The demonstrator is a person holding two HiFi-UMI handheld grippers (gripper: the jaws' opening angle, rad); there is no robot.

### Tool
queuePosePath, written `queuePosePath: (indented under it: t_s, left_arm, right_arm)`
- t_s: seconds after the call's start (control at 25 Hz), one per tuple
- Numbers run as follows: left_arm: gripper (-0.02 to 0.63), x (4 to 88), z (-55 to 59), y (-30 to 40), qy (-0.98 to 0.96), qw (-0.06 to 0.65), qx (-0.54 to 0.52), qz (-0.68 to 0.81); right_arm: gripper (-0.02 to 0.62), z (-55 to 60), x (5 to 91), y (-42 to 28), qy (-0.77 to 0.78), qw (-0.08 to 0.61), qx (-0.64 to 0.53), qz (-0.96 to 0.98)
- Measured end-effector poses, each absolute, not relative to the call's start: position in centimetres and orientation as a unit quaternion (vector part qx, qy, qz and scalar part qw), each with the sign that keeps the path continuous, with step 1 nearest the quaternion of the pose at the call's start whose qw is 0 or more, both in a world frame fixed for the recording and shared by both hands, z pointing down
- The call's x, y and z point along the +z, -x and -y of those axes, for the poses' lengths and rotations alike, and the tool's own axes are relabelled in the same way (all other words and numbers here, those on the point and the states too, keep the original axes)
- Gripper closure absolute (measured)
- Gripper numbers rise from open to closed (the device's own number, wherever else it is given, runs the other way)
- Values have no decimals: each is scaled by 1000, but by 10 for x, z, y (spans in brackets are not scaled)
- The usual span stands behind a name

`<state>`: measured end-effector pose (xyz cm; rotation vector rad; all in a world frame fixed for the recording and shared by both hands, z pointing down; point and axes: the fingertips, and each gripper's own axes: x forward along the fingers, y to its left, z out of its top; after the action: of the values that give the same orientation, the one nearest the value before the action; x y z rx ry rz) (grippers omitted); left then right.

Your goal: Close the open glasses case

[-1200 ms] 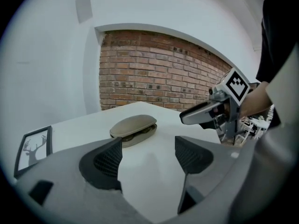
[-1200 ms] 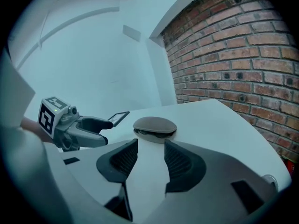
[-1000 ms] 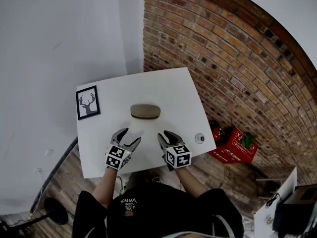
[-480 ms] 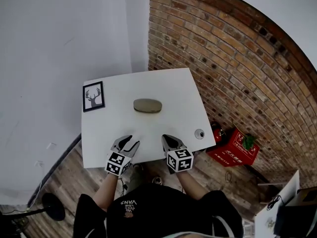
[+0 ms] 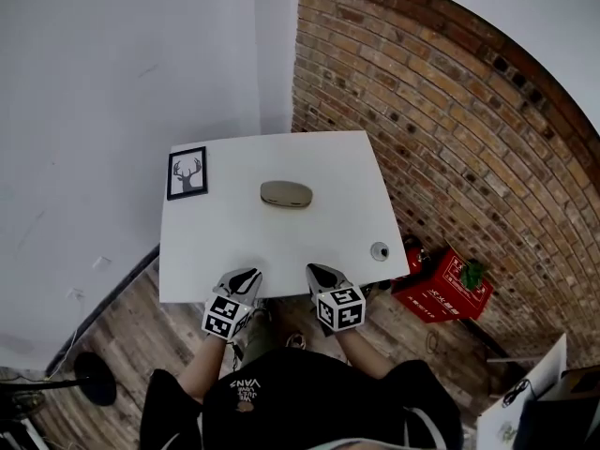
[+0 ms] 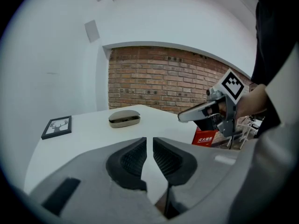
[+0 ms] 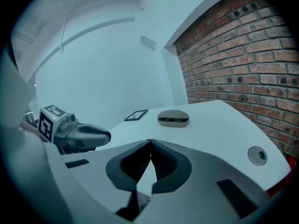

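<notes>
A white table stands in a corner between a plain wall and a brick wall. The glasses case lies alone at the middle of the table, lid down over its base. A dark seam shows along its front, so whether it is fully snapped shut cannot be told. Both claws hang over the near edge, well apart from the case and touching nothing, which suggests the closing is done or paused. The left claw is closing, a narrow gap left, with nothing between its jaws. The right claw is clenched and empty. A framed deer picture lies at the far left corner.
</notes>
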<state>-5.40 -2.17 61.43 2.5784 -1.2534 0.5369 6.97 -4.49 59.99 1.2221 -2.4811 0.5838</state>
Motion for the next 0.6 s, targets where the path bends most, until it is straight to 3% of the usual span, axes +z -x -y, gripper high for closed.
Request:
queuePosePath:
  t_s: [0.16, 0.6]
  left_arm:
    - [595, 620, 10, 50, -877, 115, 193, 424]
    - [595, 621, 6, 37, -874, 108, 209, 424]
  right_arm:
    - [596, 32, 605, -66, -412, 171, 205, 871]
    - [597, 23, 609, -72, -404, 192, 189, 874]
